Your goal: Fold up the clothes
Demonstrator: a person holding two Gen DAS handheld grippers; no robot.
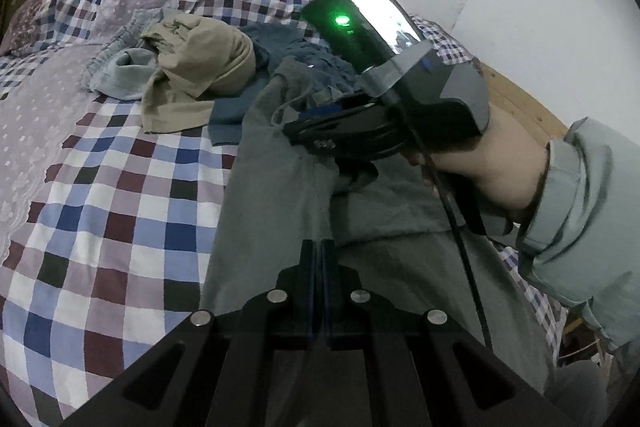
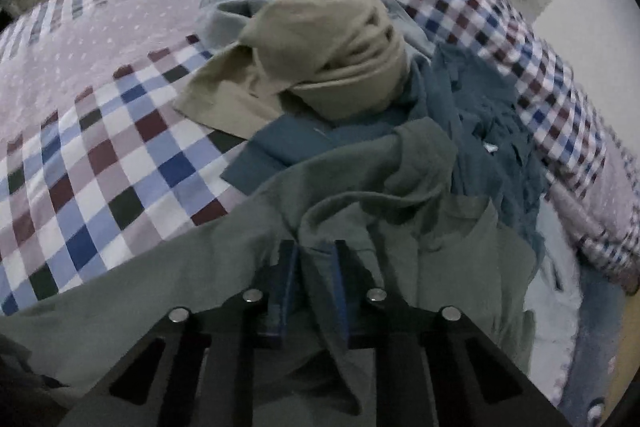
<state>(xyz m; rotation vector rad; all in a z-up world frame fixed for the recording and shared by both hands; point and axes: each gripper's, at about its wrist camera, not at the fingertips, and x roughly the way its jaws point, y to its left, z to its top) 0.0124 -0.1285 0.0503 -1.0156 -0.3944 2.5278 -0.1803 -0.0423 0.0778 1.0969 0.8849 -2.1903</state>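
Left hand-held gripper (image 1: 322, 259) at 6 o'clock, fingers pressed together on grey-green shirt (image 1: 276, 195). Right hand-held gripper (image 1: 296, 125) at 2 o'clock, held by hand (image 1: 496, 163), pinching same shirt. Tan garment (image 1: 200, 71) and blue garment (image 1: 256, 95) at 11 o'clock on checkered bed (image 1: 120, 195).

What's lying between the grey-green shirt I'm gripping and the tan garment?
A dark blue garment, crumpled, lies between the grey-green shirt and the tan garment; the right wrist view shows it best.

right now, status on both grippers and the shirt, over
Left gripper shut on grey-green shirt. Right gripper shut on a bunched fold of it. Shirt unfolded on checked bedspread. Beige garment and blue garment heaped just beyond.
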